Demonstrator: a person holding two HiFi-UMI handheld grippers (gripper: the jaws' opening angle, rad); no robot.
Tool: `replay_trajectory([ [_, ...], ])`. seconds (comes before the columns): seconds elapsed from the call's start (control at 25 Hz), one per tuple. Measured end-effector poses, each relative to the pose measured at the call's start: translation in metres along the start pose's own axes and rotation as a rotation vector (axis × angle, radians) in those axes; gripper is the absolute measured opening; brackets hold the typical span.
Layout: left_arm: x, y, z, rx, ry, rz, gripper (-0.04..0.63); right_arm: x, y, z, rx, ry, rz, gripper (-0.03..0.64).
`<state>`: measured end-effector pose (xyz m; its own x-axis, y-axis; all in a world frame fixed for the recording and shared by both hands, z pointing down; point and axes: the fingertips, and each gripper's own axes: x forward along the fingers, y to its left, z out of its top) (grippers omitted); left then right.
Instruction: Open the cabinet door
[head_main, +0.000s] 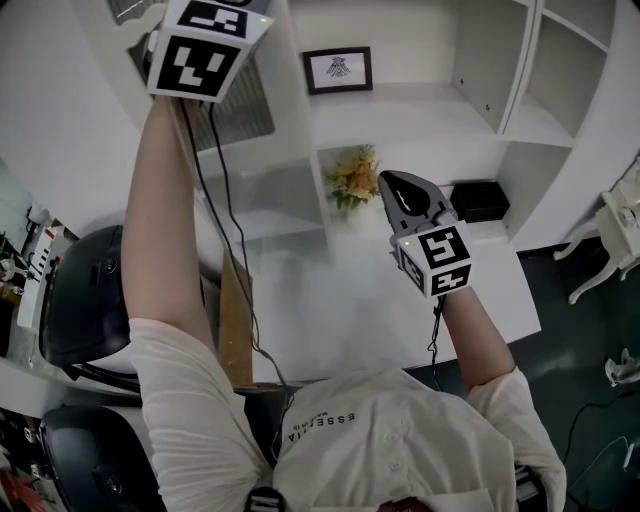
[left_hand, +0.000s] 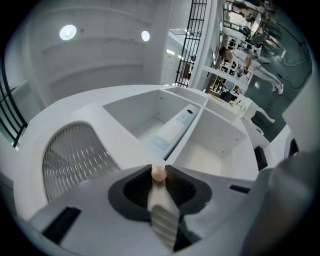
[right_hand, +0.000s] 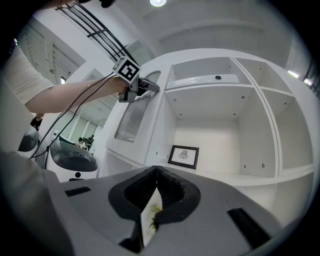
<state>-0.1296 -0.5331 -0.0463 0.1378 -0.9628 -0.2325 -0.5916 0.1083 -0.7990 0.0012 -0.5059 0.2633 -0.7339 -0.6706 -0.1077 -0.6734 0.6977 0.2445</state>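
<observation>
Our left tongs (left_hand: 158, 170) pinch the small round cream knob (left_hand: 158, 174) on the white ribbed-glass cabinet door (left_hand: 100, 120). Our right tongs (right_hand: 156, 170), further right, are closed tight and empty.

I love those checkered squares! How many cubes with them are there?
2. One cube is on the left gripper, up at the knob of the cabinet door. The other cube is on the right gripper, lower, near the yellow flowers. I see no others.

Your cabinet door (right_hand: 137, 120) reads white with a grey ribbed centre; knob (left_hand: 158, 173) peach; picture frame (head_main: 338, 69) black; flowers (head_main: 352, 177) yellow
</observation>
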Motion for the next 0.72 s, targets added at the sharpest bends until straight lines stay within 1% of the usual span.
replay_trajectory([
  [0.16, -0.008, -0.005, 0.000, -0.025, -0.005, -0.030, 0.087, -0.013, 0.004, -0.003, 0.011, 0.016, 0.001, 0.015],
  [0.44, -0.033, -0.003, 0.011, -0.079, -0.035, -0.035, 0.087, -0.034, 0.014, 0.013, -0.002, 0.001, 0.026, 0.015],
  [0.6, -0.044, -0.001, 0.012, -0.098, -0.019, -0.050, 0.087, -0.054, 0.022, 0.019, -0.036, -0.003, 0.040, 0.015],
  [0.72, -0.054, -0.001, 0.014, -0.128, -0.015, -0.079, 0.086, -0.067, 0.027, 0.021, -0.029, -0.009, 0.045, 0.015],
])
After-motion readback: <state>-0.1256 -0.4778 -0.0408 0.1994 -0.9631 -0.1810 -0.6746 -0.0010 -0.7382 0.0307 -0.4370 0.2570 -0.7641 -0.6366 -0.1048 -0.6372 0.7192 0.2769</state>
